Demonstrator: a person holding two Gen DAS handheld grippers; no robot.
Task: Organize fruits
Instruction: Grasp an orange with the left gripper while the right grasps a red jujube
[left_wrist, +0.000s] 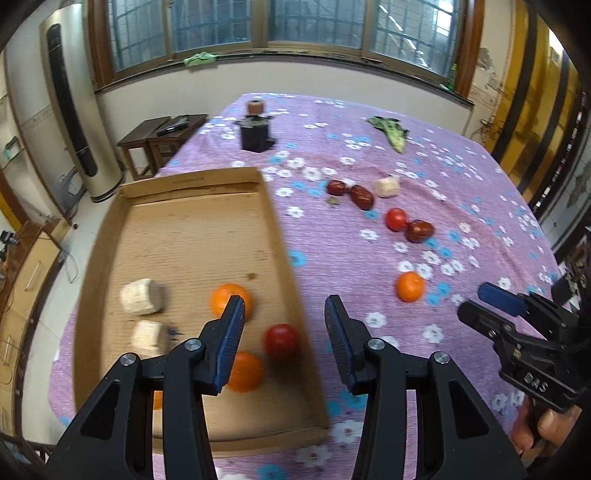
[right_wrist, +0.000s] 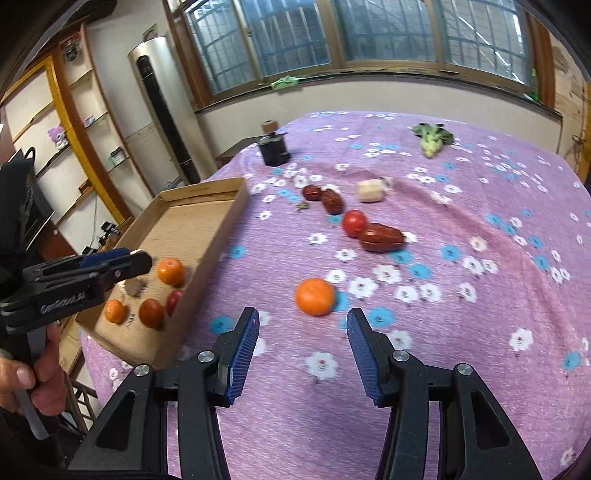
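A cardboard tray (left_wrist: 192, 229) lies at the table's left edge and holds oranges (left_wrist: 231, 300), a red tomato (left_wrist: 281, 339) and two pale root pieces (left_wrist: 142, 296). My left gripper (left_wrist: 284, 314) is open and empty above the tray's right wall. My right gripper (right_wrist: 302, 326) is open and empty, just short of a loose orange (right_wrist: 315, 296) on the cloth. Beyond lie a tomato (right_wrist: 354, 222), red dates (right_wrist: 381, 238) and a pale root piece (right_wrist: 371, 190). The tray also shows in the right wrist view (right_wrist: 207, 236).
A purple flowered cloth (right_wrist: 461, 295) covers the table. A black device with a brown knob (left_wrist: 255, 133) stands at the back. A green vegetable (left_wrist: 391, 131) lies at the far right. Stools (left_wrist: 159, 138) and a tall air conditioner (left_wrist: 74, 103) stand left of the table.
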